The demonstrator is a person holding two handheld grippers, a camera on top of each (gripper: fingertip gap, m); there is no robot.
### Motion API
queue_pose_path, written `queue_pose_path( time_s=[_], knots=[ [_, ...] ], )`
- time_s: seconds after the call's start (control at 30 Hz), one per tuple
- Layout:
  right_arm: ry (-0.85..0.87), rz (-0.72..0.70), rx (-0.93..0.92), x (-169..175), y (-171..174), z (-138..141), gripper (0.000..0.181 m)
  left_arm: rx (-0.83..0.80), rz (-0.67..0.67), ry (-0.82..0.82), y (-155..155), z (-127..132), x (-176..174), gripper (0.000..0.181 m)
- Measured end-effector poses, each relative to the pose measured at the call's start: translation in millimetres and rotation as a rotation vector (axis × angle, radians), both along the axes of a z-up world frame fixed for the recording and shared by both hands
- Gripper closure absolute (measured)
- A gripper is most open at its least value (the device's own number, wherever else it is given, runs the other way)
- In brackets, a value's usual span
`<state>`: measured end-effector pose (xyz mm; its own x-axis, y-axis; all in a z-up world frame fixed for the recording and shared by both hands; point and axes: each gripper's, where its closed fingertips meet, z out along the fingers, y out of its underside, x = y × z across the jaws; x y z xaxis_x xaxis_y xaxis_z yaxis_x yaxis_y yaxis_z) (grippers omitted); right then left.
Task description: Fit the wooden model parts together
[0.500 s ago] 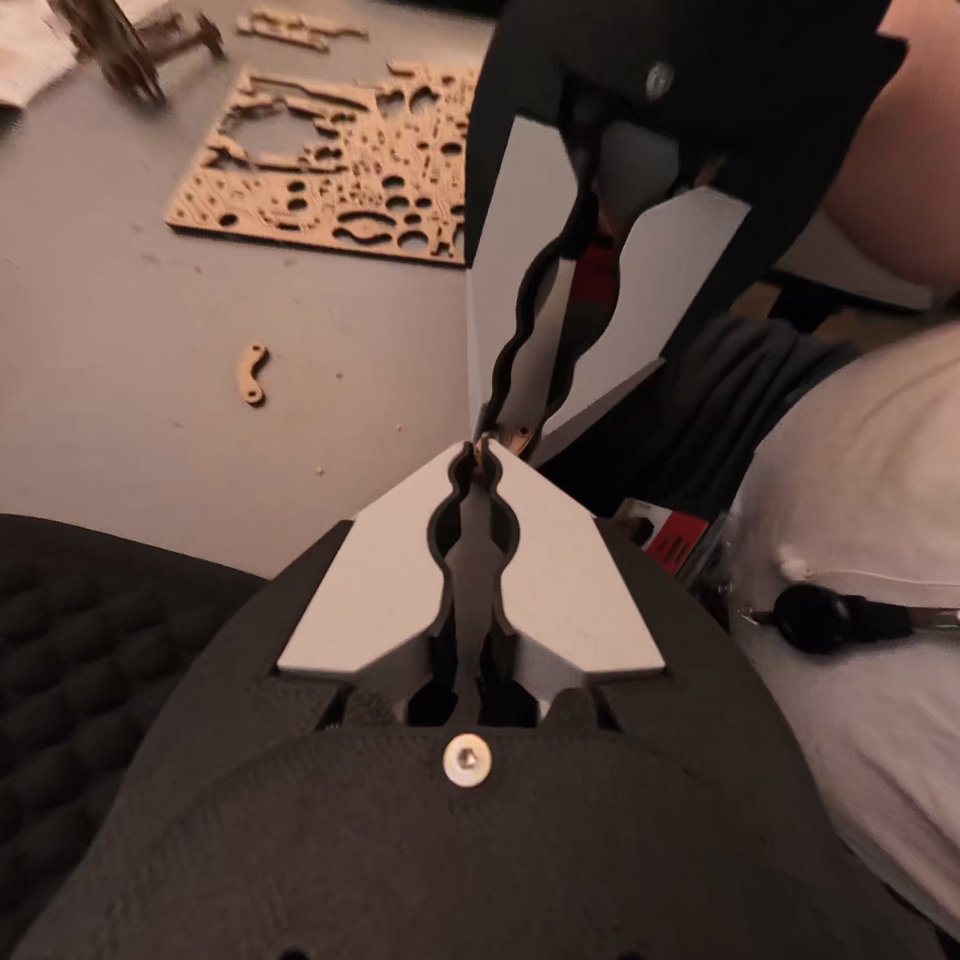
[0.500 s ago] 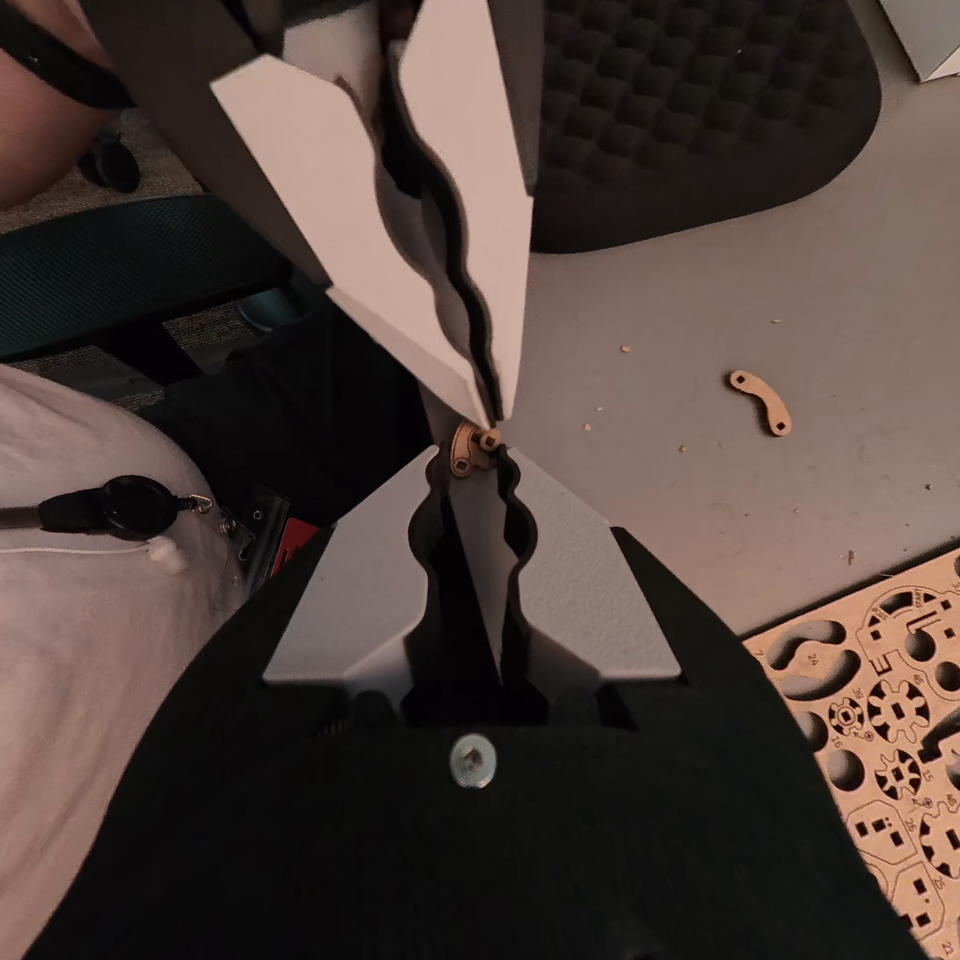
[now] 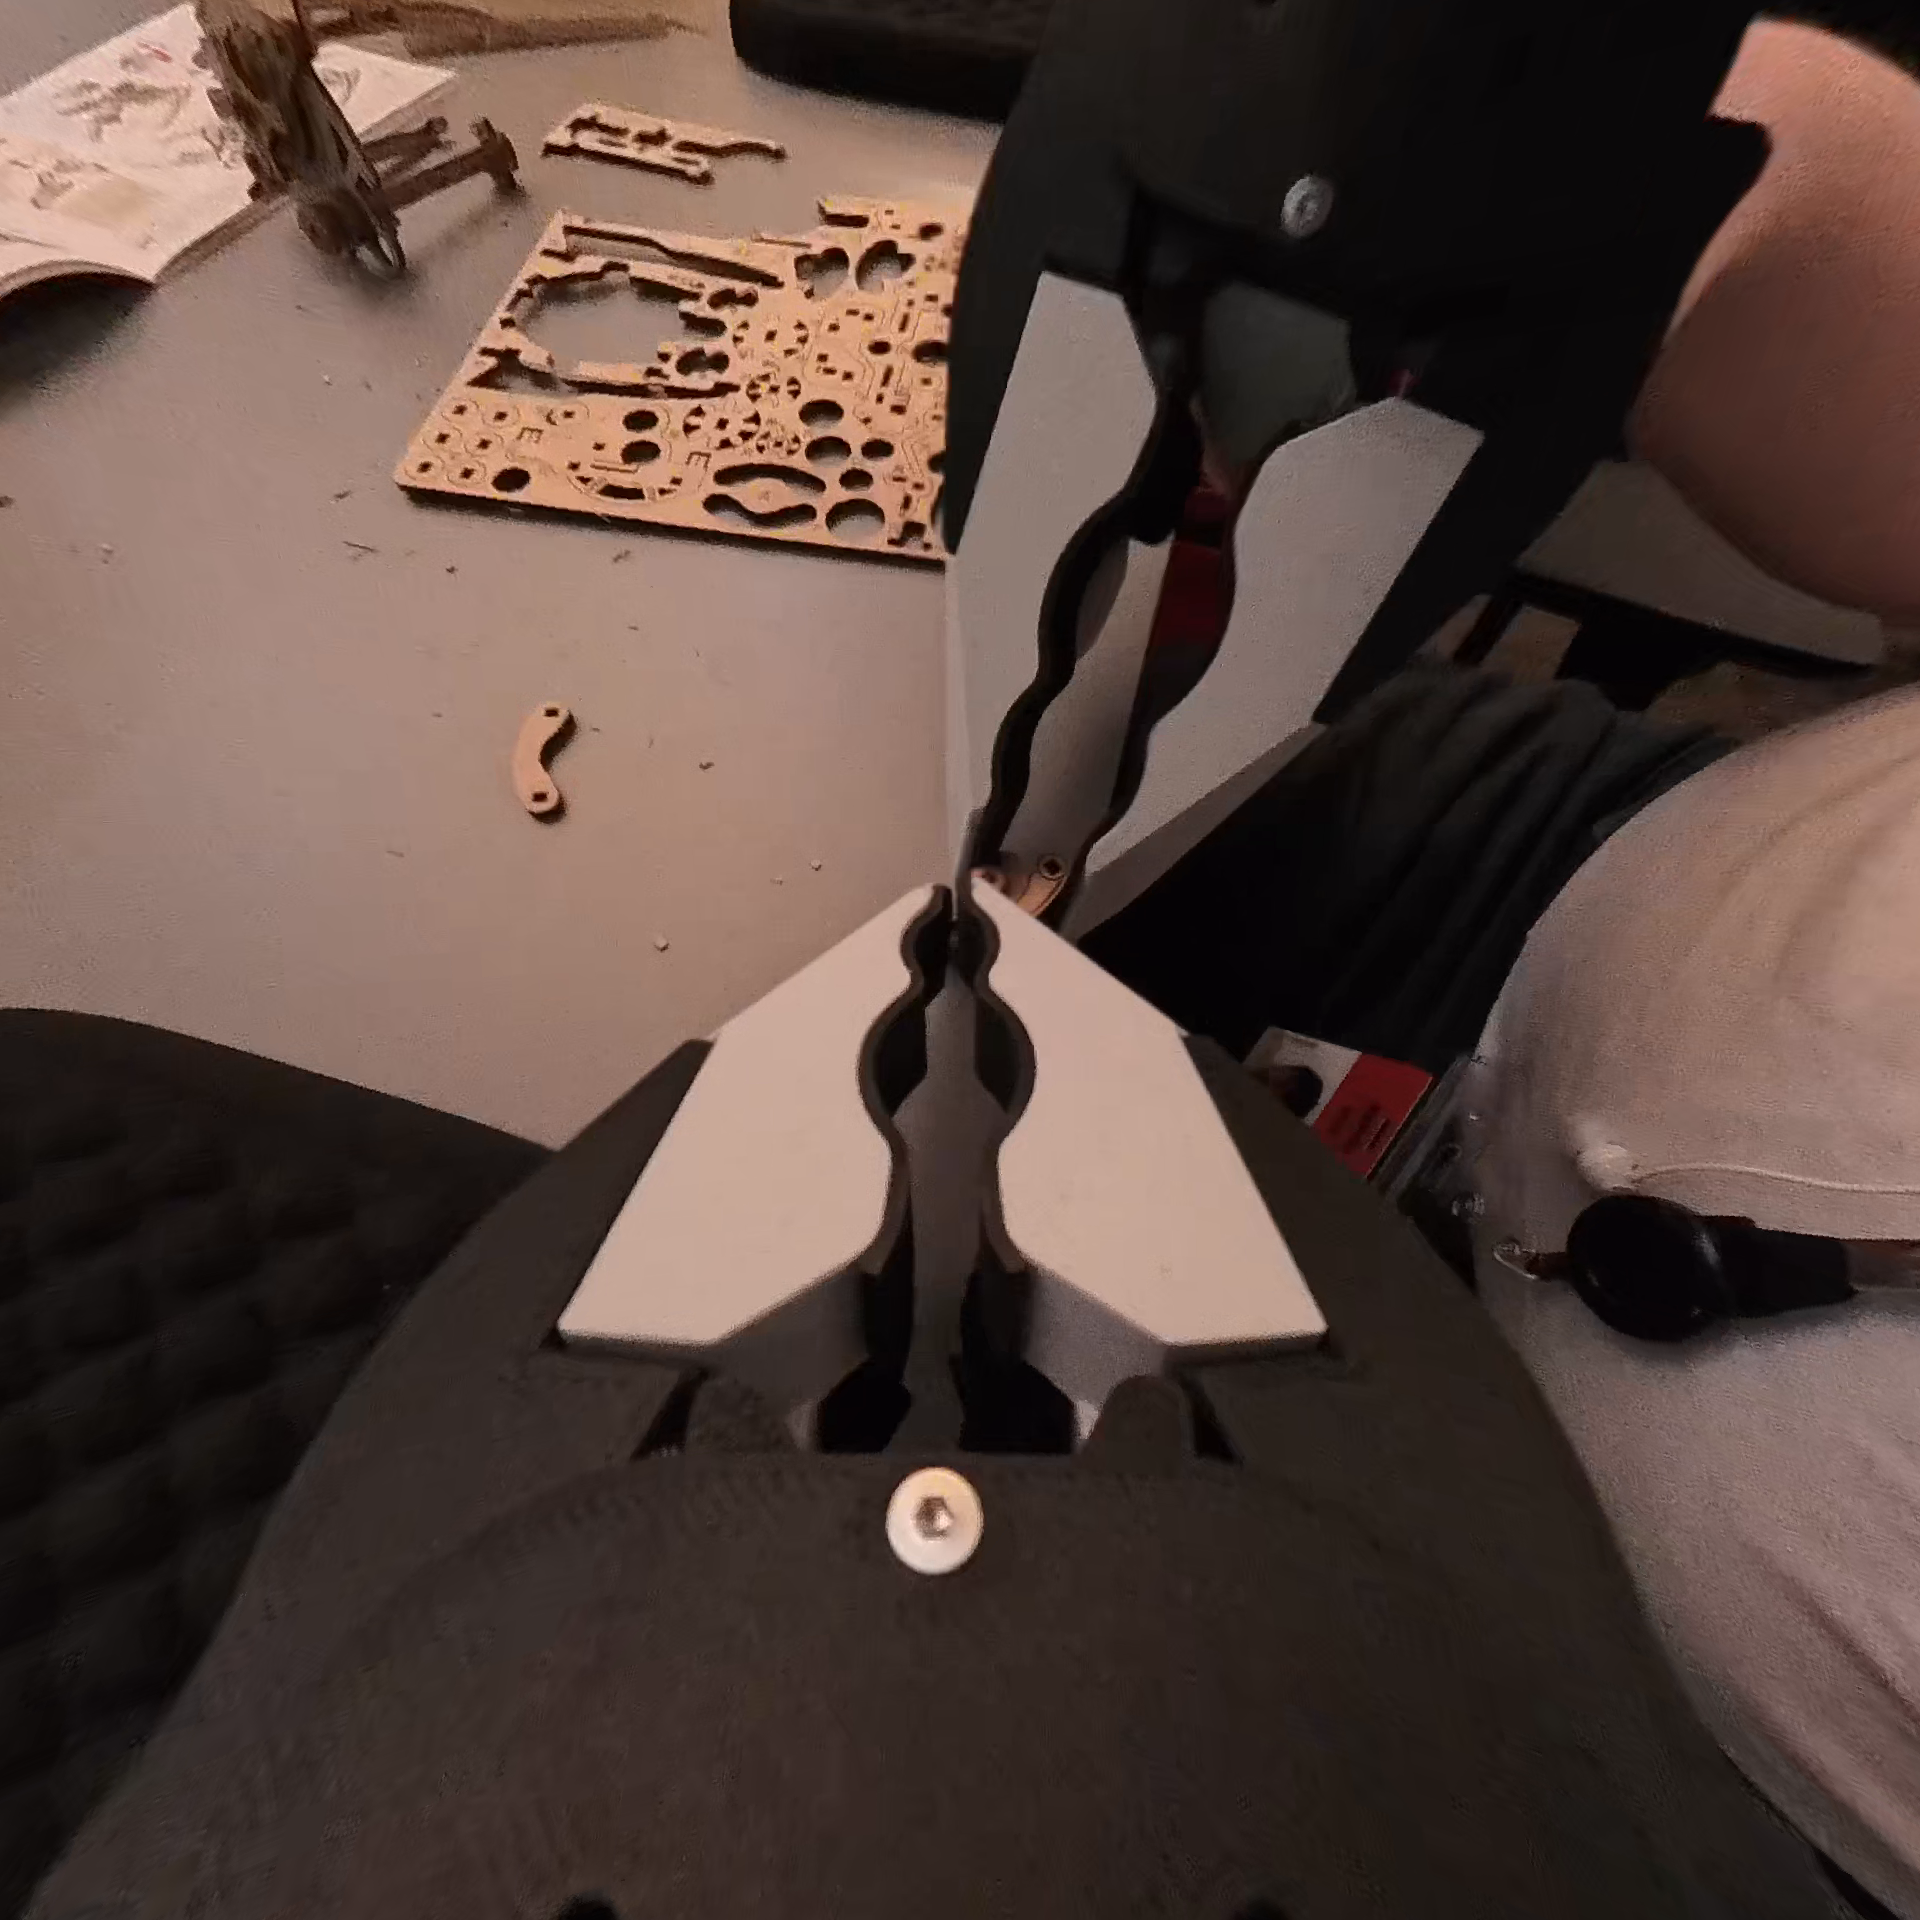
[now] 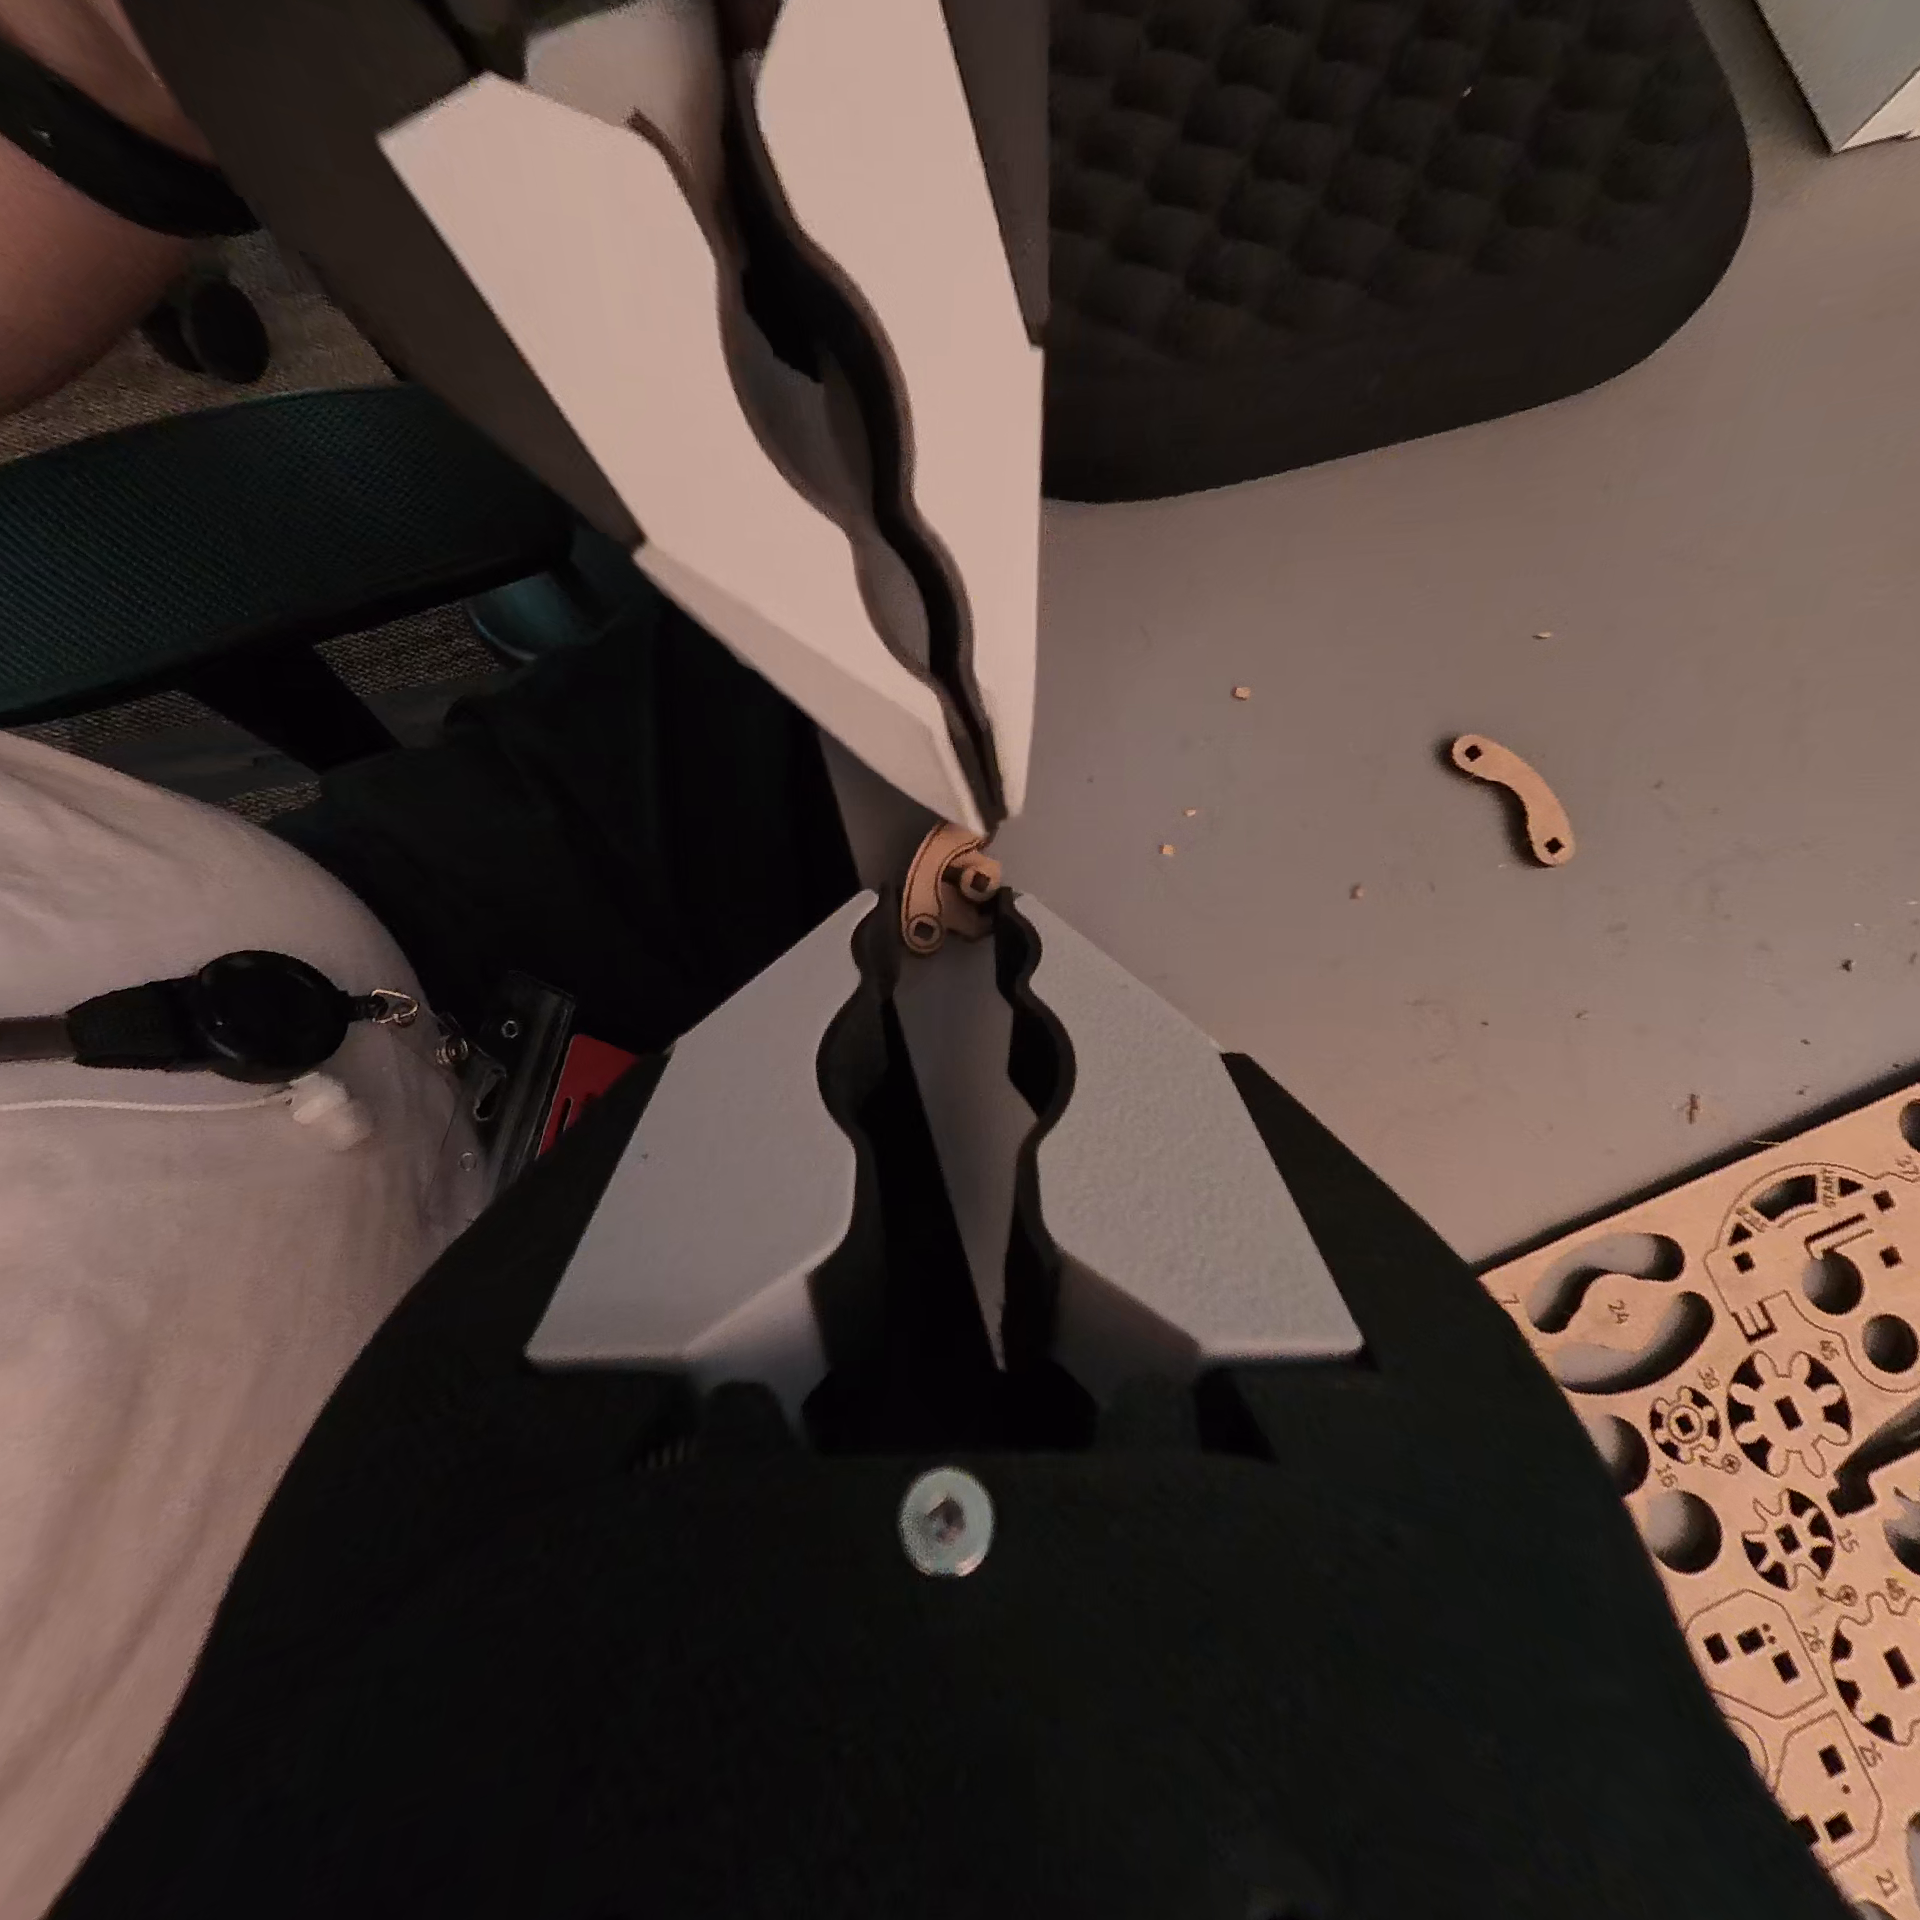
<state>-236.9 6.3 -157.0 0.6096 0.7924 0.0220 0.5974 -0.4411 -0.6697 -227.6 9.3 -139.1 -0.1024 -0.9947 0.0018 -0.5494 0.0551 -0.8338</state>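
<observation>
Right now both grippers meet tip to tip above the grey table (image 3: pixel 260 727) edge. Left gripper (image 3: pixel 954 914): grey wedge fingers with wavy black rubber pads, tips pressed together; a small wooden peg shows in the right wrist view at that pinch, but whether it is actually clamped I cannot tell. Right gripper (image 4: pixel 940 904): same build, tips nearly closed and clamped on a small curved wooden link (image 4: pixel 928 888), flat laser-cut ply with a square hole at its end. The peg (image 4: pixel 980 883) sits square-ended against the link, touching it.

Taking the link as landmark: the person's pale shirt (image 3: pixel 1766 1351) and a black badge reel (image 3: pixel 1662 1278) lie beside it on the body side. A black dimpled foam pad (image 3: pixel 208 1299) lies on the table on the left gripper's side. Farther out on the table, a second loose curved link (image 3: pixel 545 762), same shape, lies flat and well apart. Beyond that, a punched-out plywood sheet (image 3: pixel 675 416), full of empty cut-outs. Farthest, a half-built wooden model (image 3: pixel 332 166) standing beside an open paper booklet (image 3: pixel 94 197), blurred.
</observation>
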Motion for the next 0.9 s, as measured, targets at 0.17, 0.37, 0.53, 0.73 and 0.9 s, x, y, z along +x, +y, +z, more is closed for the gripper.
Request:
queue_pose_path(
  time_s=[0.17, 0.37, 0.53, 0.73, 0.9],
  knots=[
    [-0.004, -0.002, 0.0, 0.9, 0.3, -0.1, 0.165, 0.0, 0.005, -0.002, -1.7, -2.3, -1.1, 0.18],
    [-0.003, -0.001, 0.001, 1.3, -0.2, 0.1, 0.166, -0.002, 0.024, -0.016, -1.1, -2.7, -1.8, 0.172],
    [-0.004, -0.002, 0.001, 0.9, -0.6, 0.0, 0.165, 0.014, 0.054, -0.081, 3.2, 10.3, -1.0, 0.177],
    [-0.006, -0.004, 0.003, 0.8, -0.5, -0.1, 0.165, 0.007, 0.034, -0.067, 0.0, 6.0, -0.6, 0.179],
    [-0.007, -0.005, 0.004, 1.2, -0.4, -0.1, 0.165, 0.027, 0.034, -0.052, 0.9, 4.4, -1.2, 0.181]
  ],
)
